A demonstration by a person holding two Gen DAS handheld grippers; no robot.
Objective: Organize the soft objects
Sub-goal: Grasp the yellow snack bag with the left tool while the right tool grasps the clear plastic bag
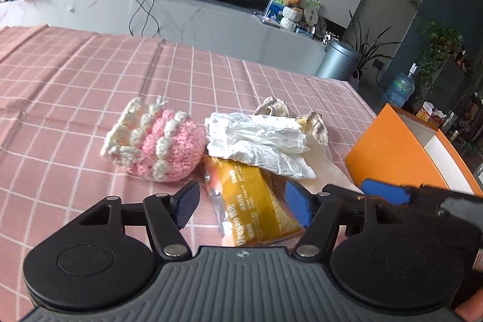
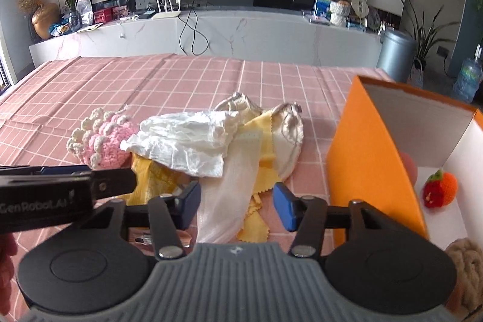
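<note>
Both grippers hung open over the leftover pile, gripping nothing.
My left gripper (image 1: 241,201) straddled the yellow packet (image 1: 256,201); my right gripper (image 2: 237,204) straddled a white cloth (image 2: 223,201) (pads clear). Only a knitted strawberry (image 2: 439,192) and yarn (image 2: 466,264) lay in the orange box (image 2: 371,159); the pink crochet piece (image 1: 163,144) and crumpled tissue (image 1: 259,141) waited.

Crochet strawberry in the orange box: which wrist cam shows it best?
Right wrist. It looks over the orange box's open top, so the crochet strawberry lies in plain sight on the white floor inside. The left wrist view catches only the box's outer wall and rim; the strawberry is hidden there.
</note>
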